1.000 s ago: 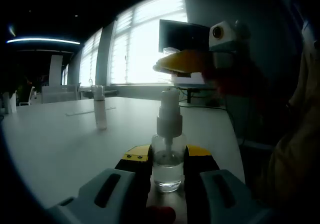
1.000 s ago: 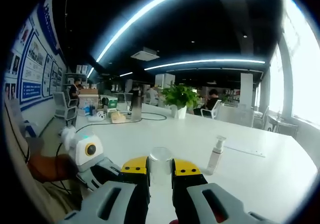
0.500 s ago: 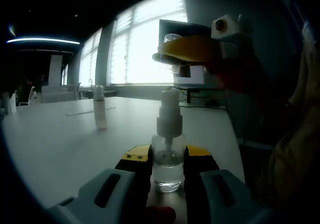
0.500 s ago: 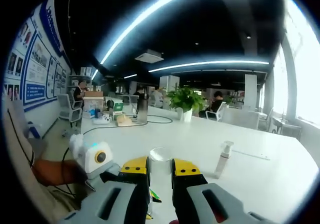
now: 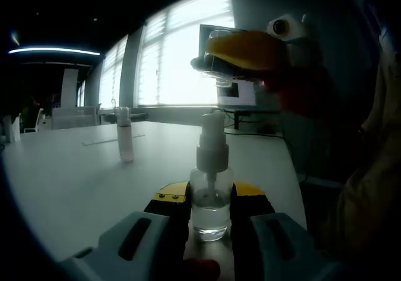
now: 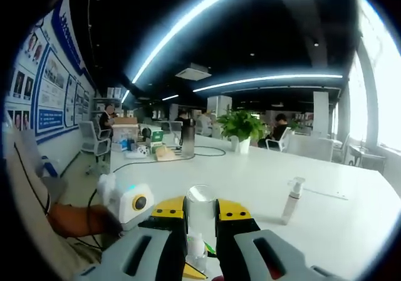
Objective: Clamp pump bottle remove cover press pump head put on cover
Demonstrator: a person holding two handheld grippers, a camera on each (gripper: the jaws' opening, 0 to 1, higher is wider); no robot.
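Item 1, left gripper (image 5: 210, 201): in the left gripper view my jaws rise from the bottom edge, clamped on either side of the pump bottle (image 5: 210, 196). The bottle stands upright on the white table (image 5: 75, 187), clear body between the yellow-tipped jaws, white pump head (image 5: 212, 130) bare above them. Its base is partly masked by the jaw housings.

Item 2, right gripper (image 6: 200, 213): in the right gripper view its jaws are closed on the clear cover (image 6: 200, 209), which stands up between the yellow tips with its open rim uppermost. The cover's lower end is lost behind the jaws. In the left gripper view I see this same tool at upper right (image 5: 247, 52), above the pump head and apart from it, with the cover (image 5: 219, 58) at its tip; backlight from the window (image 5: 182, 55) makes the edges hard to read.

Item 3, left gripper seen from the right gripper view (image 6: 135, 206): below and to the left of my right jaws. Just under the cover, a small bit of the pump bottle (image 6: 195, 249) shows, mostly hidden between the jaws.

Item 4, second spray bottle (image 5: 125, 137): upright on the table, well beyond and left of the left jaws; also far right of the right jaws (image 6: 291, 196).

Item 5, potted plant (image 6: 241, 130): far across the table, detail too small to tell.

Item 6, person's sleeve (image 5: 369, 187): cut off at the right edge.
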